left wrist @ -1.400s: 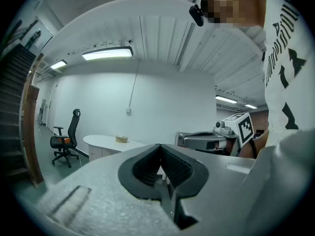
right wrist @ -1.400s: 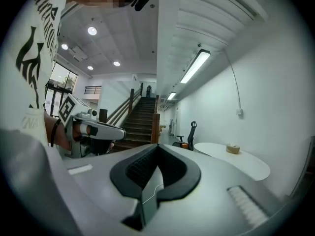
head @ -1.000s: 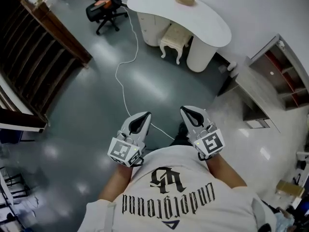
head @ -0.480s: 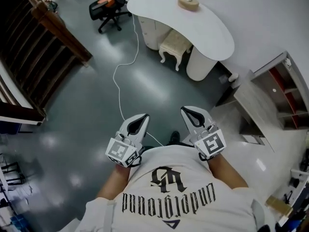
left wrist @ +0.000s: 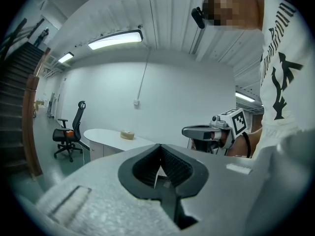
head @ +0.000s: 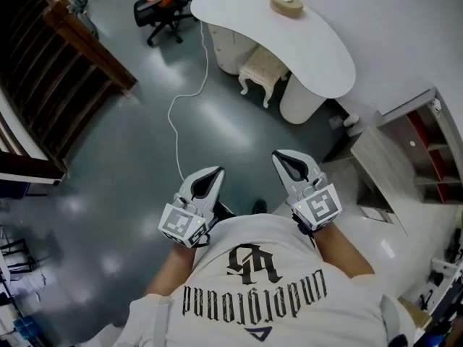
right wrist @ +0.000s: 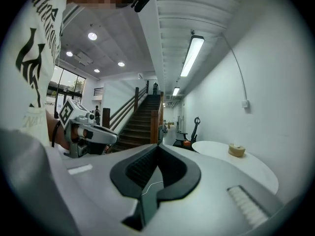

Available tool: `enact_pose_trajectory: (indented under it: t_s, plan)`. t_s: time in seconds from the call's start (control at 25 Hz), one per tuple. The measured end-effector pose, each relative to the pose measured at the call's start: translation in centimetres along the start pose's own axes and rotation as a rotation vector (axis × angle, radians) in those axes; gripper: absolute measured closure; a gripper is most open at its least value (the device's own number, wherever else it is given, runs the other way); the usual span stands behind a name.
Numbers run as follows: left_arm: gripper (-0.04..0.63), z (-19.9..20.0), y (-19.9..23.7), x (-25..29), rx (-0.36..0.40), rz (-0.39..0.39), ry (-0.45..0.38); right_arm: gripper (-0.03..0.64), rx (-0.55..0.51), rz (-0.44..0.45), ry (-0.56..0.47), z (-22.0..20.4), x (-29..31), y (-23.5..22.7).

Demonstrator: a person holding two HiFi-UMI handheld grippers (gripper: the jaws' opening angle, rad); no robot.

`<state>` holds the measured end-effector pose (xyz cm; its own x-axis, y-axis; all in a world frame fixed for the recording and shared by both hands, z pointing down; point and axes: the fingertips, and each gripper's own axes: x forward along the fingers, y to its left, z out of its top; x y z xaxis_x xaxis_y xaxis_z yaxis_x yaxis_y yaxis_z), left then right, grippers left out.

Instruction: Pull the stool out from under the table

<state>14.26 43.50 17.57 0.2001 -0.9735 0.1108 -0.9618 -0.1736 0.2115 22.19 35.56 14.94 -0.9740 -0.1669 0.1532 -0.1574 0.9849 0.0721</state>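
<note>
Standing under the white tabletop (head: 322,45) at 12 o'clock, the stool (head: 262,65) was well apart from the left gripper (head: 214,175) and right gripper (head: 283,159), each with jaws closed together on nothing.

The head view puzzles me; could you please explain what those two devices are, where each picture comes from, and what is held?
A person holds a two-jaw tool in each hand: the left hand-held gripper and right hand-held gripper. The head view comes from a camera on the person's head, looking down; each gripper view comes from a camera riding on that tool, looking along its jaws. Both are shut, holding nothing. Ahead stands a white curved table bearing a tan round object, with a cream cushioned stool under it.
</note>
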Motion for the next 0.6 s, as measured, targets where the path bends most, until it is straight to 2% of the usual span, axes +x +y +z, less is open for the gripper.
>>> enact_pose_trajectory:
  t_s: [0.2,0.44,0.6]
  plan:
    - [0.588,1.5,4.9,-0.1,0.012,-0.029,-0.014,0.615,0.004,-0.036,0.019,0.7,4.5,0.0]
    - [0.588,2.3,13.5,-0.7,0.013,-0.077,-0.014,0.615,-0.031,-0.090,0.056,0.8,11.7,0.3]
    - [0.588,3.9,19.9,-1.9,0.017,-0.106,-0.004,0.615,-0.006,-0.144,0.079,0.5,16.8,0.8]
